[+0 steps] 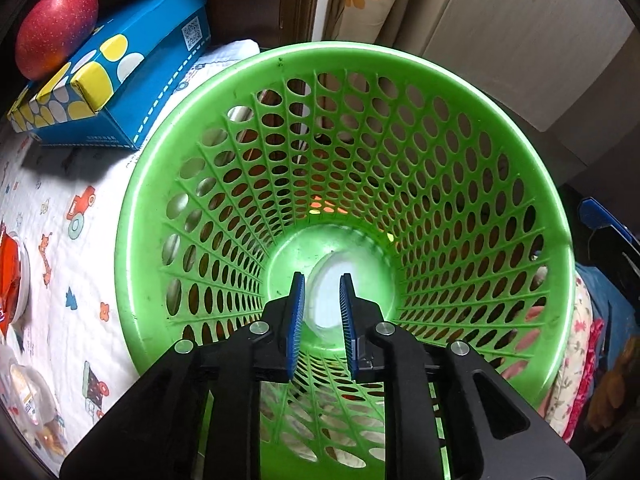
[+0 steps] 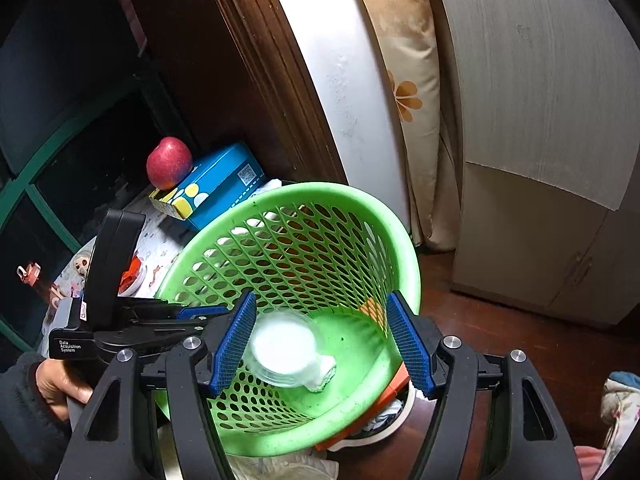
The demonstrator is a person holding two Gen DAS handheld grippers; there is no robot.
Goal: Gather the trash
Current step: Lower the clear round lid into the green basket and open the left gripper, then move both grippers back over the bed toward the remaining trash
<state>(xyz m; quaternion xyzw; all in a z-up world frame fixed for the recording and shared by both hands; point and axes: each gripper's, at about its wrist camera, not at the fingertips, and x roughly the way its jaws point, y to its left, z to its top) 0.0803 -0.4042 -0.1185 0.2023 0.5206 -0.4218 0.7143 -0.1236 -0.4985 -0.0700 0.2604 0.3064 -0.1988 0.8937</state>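
A green perforated plastic basket (image 1: 460, 128) fills the left wrist view, tilted with its mouth toward me. My left gripper (image 1: 322, 284) is shut on the basket's near rim, with the wall between its blue pads. At the basket's bottom lies a clear plastic lid (image 2: 282, 346) with a crumpled white tissue (image 2: 322, 374) beside it; the lid also shows in the left wrist view (image 1: 330, 300). My right gripper (image 2: 322, 312) is open and empty, held just above the basket (image 2: 340, 204) mouth.
A blue tissue box (image 1: 136, 76) with a red apple (image 1: 56, 26) on it stands at the back left of a patterned cloth (image 1: 52, 200). Plastic containers (image 1: 14, 276) lie at the left edge. A wooden cabinet (image 2: 540, 120) and curtain stand to the right.
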